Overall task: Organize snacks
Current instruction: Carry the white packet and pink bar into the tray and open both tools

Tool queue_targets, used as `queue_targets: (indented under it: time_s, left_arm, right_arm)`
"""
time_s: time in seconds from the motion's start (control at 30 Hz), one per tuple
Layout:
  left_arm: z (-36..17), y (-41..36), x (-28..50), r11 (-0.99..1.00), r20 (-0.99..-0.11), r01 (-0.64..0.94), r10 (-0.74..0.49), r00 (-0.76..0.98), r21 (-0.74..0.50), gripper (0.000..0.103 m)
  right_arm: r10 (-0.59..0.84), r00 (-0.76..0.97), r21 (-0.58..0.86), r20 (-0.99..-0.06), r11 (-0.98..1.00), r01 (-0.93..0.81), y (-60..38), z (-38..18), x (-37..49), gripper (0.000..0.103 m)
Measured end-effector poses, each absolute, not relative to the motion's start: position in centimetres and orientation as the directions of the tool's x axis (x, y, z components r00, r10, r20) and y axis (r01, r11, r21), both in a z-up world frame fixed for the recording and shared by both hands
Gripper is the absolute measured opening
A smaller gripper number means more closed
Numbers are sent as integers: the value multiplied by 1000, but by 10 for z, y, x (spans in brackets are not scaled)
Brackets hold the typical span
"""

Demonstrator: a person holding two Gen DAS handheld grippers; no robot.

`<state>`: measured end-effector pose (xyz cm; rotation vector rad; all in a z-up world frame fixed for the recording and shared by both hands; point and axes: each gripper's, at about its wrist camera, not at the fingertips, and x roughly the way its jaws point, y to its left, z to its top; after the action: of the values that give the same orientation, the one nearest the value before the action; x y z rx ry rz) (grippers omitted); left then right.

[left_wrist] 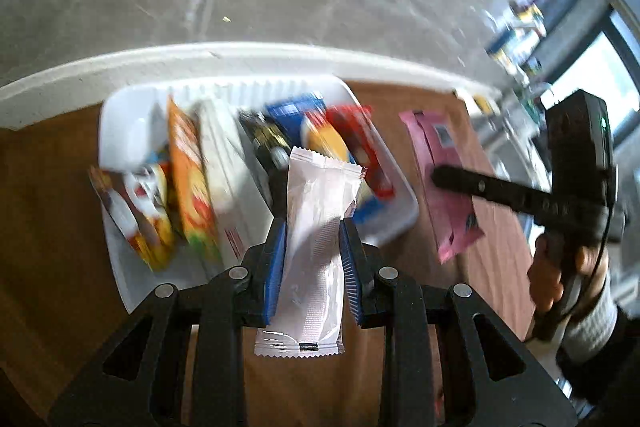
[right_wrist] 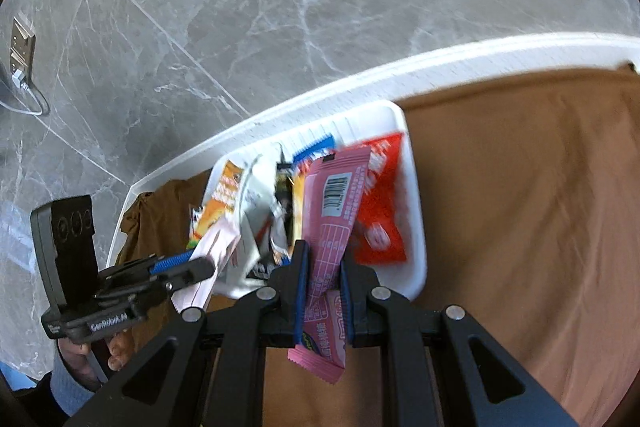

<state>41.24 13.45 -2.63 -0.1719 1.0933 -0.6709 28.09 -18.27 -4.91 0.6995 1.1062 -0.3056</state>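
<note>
My left gripper (left_wrist: 314,227) is shut on a white snack packet (left_wrist: 316,187), which stands upright between the blue pads just in front of the white tray (left_wrist: 124,131). Several snacks fill the tray, among them an orange packet (left_wrist: 188,179) and a red packet (left_wrist: 360,143). My right gripper (right_wrist: 324,251) is shut on a pink packet (right_wrist: 328,211) with a barcode, held over the tray's (right_wrist: 414,227) near edge. From the left wrist, the right gripper (left_wrist: 440,175) and pink packet (left_wrist: 432,143) are right of the tray. The left gripper (right_wrist: 200,265) shows at lower left from the right wrist.
The tray lies on a brown cloth (right_wrist: 520,207) over a table with a white rim (left_wrist: 200,55). Grey marble floor (right_wrist: 280,7) lies beyond the rim. A hand (left_wrist: 548,279) in a grey sleeve holds the right gripper. A wall socket with a cable (right_wrist: 22,43) is at far left.
</note>
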Motion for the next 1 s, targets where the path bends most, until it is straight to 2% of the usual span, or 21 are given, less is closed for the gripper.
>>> queue_targets:
  time_s: [0.27,0.4,0.43,0.47,0.53,0.67,0.8,1.0]
  left_arm:
    - [-39,116,464,834,-755,332,-544,366,-441,25]
    - [-42,106,477,857,-766,326,-508,395,-400,26]
    - [-44,104,480,864,-768,322,-496,406,-387,31]
    - [-44,102,481,866,-767,321,-493,412,-384,42]
    - [-43,102,480,861,-758,323,-502,416,-393,52]
    - [-39,100,475,873,-760,334,-477,442,-355,52]
    - [-37,105,469,872,-751,323,-483,450,-368,53]
    - [-24,114,447,866,-734,333,-495,466,-373,53]
  right_arm:
    - [124,432,354,-894,785,508,-191,-63,332,16]
    - [84,401,297,-912,810,506,-192,-75,350,19]
    - [72,390,279,-918,816,507,-192,-78,353,21]
    - [60,381,262,-923,821,507,-192,-80,355,21]
    - [35,378,240,-925,826,510,-192,-81,355,22]
    - [11,385,221,-923,835,504,-191,-78,351,24]
    - [-26,396,198,-918,834,515,-194,-72,345,38]
    - [-44,412,202,-910,821,534,-199,-59,338,38]
